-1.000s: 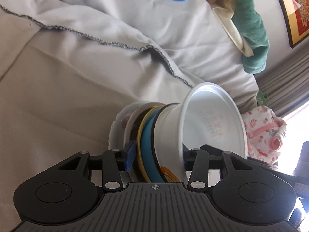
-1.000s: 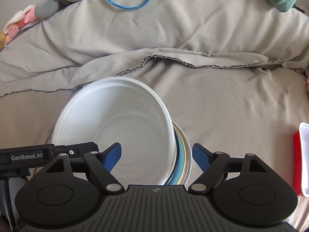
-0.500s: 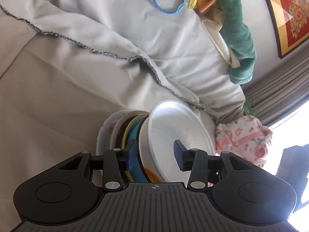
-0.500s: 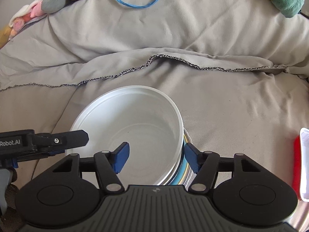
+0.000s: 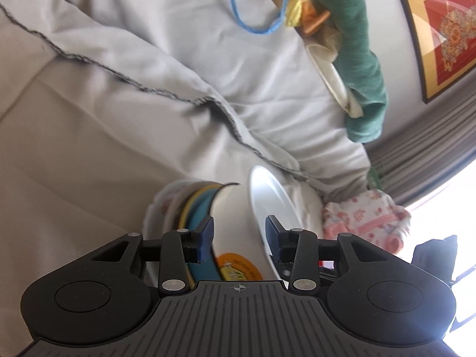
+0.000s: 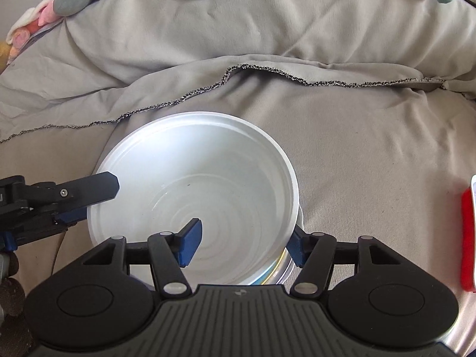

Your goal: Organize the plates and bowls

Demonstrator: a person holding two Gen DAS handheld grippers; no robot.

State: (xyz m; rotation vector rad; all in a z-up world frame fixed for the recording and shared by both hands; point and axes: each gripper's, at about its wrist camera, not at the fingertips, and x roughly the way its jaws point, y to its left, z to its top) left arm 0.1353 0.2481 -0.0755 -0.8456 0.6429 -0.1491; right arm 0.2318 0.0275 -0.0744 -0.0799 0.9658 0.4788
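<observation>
Stacking looks like the step in hand here: a big white bowl sits on top of a pile of plates on a rumpled grey blanket, which looks like it covers a bed.

Left gripper comes in from the side, its blue pads straddling the bowl's wall, one outside and one over the rim. There's daylight on both sides though, so I'd call it part open, not pinching anything. Right gripper is spread wide, one pad hanging inside the bowl and the other just past the rim near the plate edges. No real contact that I can see.

So the bowl seems to be resting on the pile by its own weight, maybe a touch off centre. Next move, I reckon, is either nudge it square or back both claws out without snagging that rim, since a soft blanket makes the whole pile wobbly. Something red and white at the right edge might be next, can't tell what it is.
</observation>
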